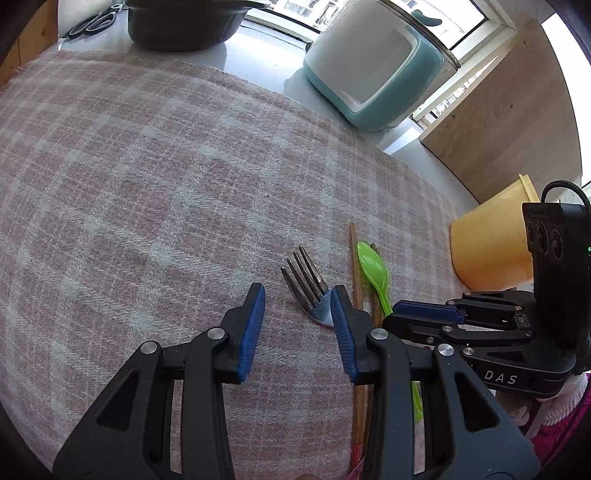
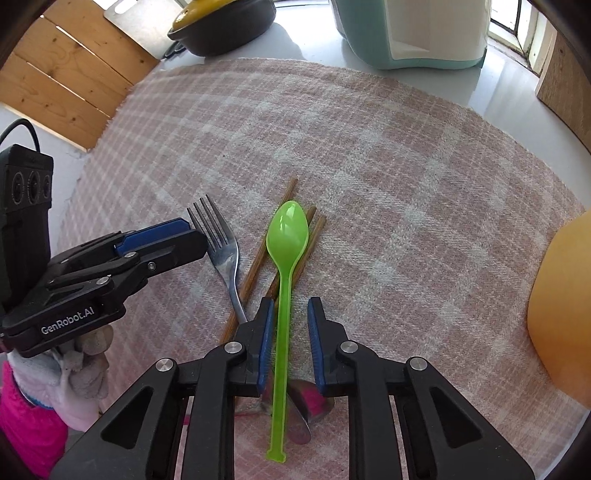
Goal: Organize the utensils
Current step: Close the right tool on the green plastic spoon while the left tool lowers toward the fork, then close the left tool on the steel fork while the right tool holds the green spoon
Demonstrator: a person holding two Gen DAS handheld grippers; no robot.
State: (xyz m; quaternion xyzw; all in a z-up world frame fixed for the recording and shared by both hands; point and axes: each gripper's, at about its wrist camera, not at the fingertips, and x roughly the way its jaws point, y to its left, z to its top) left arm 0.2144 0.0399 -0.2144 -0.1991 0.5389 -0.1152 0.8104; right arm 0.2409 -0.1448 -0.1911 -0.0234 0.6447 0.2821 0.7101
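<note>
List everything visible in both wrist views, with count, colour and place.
green spoon: 1, green plastic, lying over the chopsticks, handle between the right claw's fingers
fork: 1, metal, left of the spoon
chopsticks: brown wood, count unclear, under the spoon
metal spoon: 1, silver, under the green handle
cloth: 1, pink plaid, beneath the utensils
orange container: 1, right edge
teal appliance: 1, far side
dark pot: 1, yellow lid, far left
scissors: 1, black, far left
left claw: open, beside the fork
right claw: open, straddling the spoon handle
</note>
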